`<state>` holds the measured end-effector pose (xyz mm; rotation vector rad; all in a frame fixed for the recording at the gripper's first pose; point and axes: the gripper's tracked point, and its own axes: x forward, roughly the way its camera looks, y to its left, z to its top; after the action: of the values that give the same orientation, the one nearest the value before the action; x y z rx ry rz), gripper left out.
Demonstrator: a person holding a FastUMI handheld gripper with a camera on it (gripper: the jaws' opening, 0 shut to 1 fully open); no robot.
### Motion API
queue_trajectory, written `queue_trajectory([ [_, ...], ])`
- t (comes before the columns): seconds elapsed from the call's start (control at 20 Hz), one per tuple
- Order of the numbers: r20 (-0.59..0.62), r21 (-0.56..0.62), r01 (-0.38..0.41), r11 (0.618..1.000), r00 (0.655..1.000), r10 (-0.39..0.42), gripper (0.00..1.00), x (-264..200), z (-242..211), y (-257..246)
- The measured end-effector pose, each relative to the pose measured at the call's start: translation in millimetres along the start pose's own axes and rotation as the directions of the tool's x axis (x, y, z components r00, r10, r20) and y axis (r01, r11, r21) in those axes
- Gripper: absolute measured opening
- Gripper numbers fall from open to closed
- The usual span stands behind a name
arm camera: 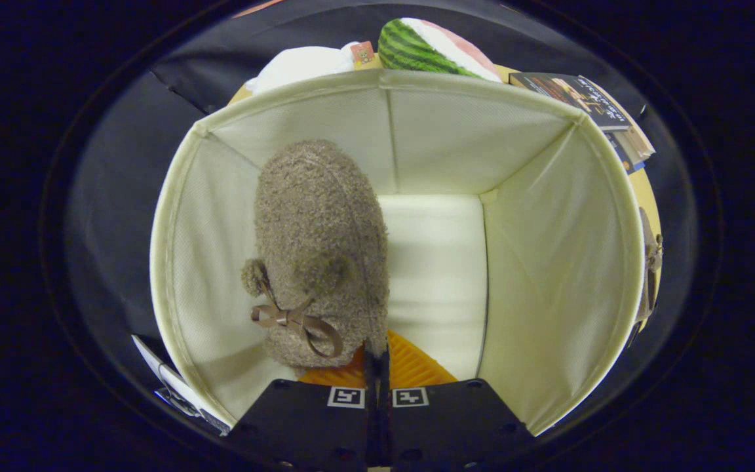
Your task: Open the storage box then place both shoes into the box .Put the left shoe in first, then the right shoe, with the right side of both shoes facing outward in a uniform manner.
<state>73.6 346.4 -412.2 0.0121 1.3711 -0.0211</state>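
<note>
I look down into the open cream fabric storage box point(535, 216). A fuzzy brown shoe point(318, 242) with a ribbon bow and pom-poms hangs inside it, close to the box's left wall and above the pale bottom. My gripper point(377, 359) is shut, both fingers pinching the shoe's rim at its near end. Outside the box's right wall, a sliver of a second brown shoe point(650, 262) lies on the yellow table.
Beyond the box's far wall sit a watermelon-patterned cushion point(426, 49) and a white bundle point(299, 65). A stack of books point(590, 101) lies at the far right corner. Inside the box, bare floor point(436, 262) stretches to the right of the shoe.
</note>
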Motion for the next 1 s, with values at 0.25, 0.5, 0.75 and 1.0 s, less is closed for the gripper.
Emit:
queue_trajectory([
  [0.25, -0.049, -0.033, -0.037, 0.999, 0.998, 0.036, 0.01, 1.1, -15.8, 4.3],
  [0.5, 0.070, -0.123, -0.086, 0.989, 0.993, 0.095, 0.22, -12.3, 3.4, 5.9],
  [0.75, 0.132, -0.213, -0.158, 0.964, 0.973, 0.188, 0.75, -65.5, 3.6, -1.7],
  [1.0, 0.173, -0.250, -0.263, 0.932, 0.935, 0.310, 0.92, -137.1, -5.9, -44.7],
])
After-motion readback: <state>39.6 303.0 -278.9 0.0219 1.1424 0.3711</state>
